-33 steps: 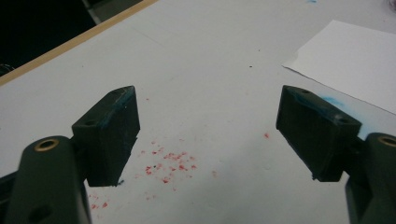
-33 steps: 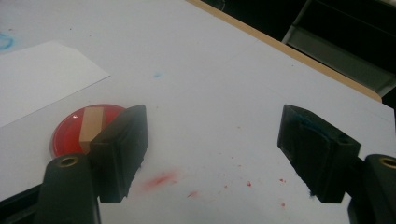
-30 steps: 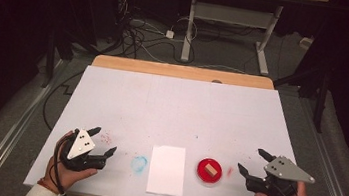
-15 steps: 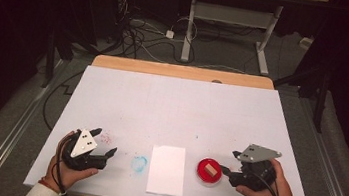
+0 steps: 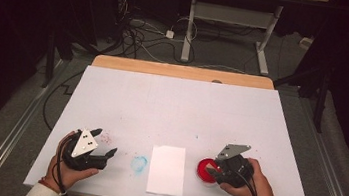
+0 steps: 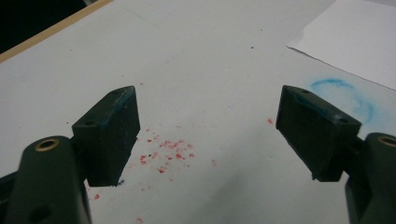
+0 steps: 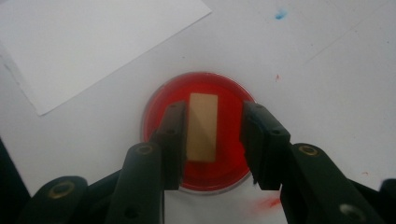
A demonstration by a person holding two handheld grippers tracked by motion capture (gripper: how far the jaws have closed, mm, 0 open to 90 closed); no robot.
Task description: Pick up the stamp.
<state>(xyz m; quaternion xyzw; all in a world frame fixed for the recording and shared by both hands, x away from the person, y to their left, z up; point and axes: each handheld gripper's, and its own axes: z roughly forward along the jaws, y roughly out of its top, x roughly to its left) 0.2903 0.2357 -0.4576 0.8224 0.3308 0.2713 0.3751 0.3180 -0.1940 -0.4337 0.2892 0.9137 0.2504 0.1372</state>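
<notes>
While the right tongs [image 7: 210,140] hung over the red dish [image 7: 201,130] at the near edge of the tabletop [image 5: 181,109], their two black jaws stood either side of the tan block [image 7: 203,126] that lay in the dish. The jaws had just been closing; the left one looked to be against the block's side, and a gap showed between the block and the right one, so the block was not yet clamped. No brand, label or legible writing could be made out anywhere.

From above, the right tongs [image 5: 214,171] pointed left across the dish [image 5: 206,172], gripped by the person's right hand [image 5: 252,185] with the forearm coming in from the near edge. The left tongs [image 5: 103,145] rested low over the near left of the tabletop in the left hand [image 5: 65,173], jaws spread wide with nothing between them.

Just beyond those jaws lay a scatter of red specks [image 6: 168,151], and farther right a faint blue ring [image 6: 343,93]. A white sheet of paper [image 5: 167,170] lay between the blue ring [image 5: 139,164] and the dish, touching neither. Nothing blocked the way to the dish. Past the tabletop's far wooden edge, cables [image 5: 140,33] trailed over the floor below a white desk frame [image 5: 232,19].
</notes>
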